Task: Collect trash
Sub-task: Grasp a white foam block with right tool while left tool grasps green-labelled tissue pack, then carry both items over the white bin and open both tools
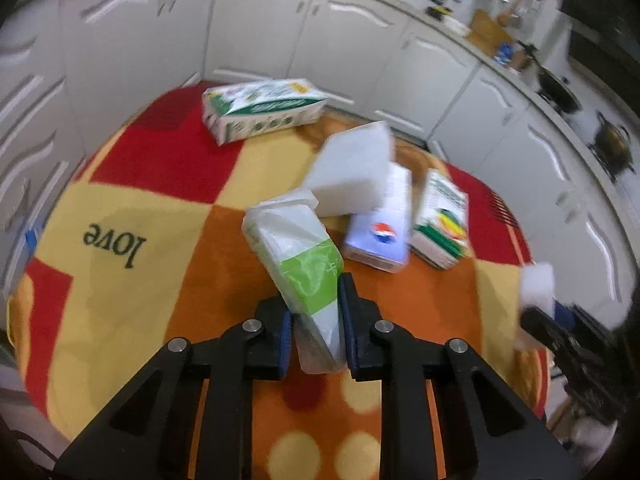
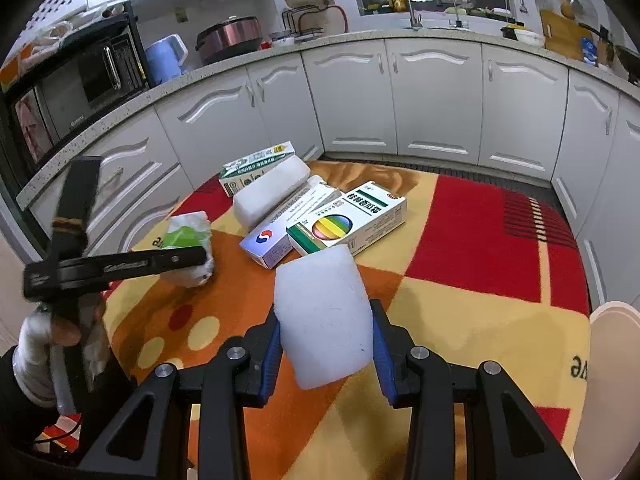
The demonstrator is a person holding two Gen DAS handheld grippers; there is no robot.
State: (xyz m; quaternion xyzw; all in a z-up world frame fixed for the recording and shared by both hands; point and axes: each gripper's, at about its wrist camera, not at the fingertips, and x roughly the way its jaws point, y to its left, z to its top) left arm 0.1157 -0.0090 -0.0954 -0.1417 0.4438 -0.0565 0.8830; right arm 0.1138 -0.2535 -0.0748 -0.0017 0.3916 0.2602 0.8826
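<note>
Gripping on both sides now, so take it from your left across, with the pile of boxes point(image 2: 320, 216) at the middle of the rug point(image 2: 480, 248) as your mark. Left of the pile, your left gripper point(image 1: 318, 320) has its pads pressed on the green-and-white tissue pack point(image 1: 296, 252), jaws nearly together on the soft wrapper; the pack's far end leans toward the pile, and I can't tell whether it has cleared the rug. In the pile itself, a white foam block point(image 2: 270, 192) lies across the blue-logo box point(image 2: 276, 236), the rainbow-ball box point(image 2: 348, 220) sits just beside it, and a green-printed carton point(image 2: 256, 166) lies behind. Nearer you than the pile, your right gripper point(image 2: 326, 344) is clamped on a second foam block point(image 2: 324, 320), upright between the pads. Far right of the pile, a white bin rim point(image 2: 608, 380) shows at the edge. You look mid-collection with both tools loaded, so the next move likely calls for carrying each piece over that rim and parting the jaws only once above it.
</note>
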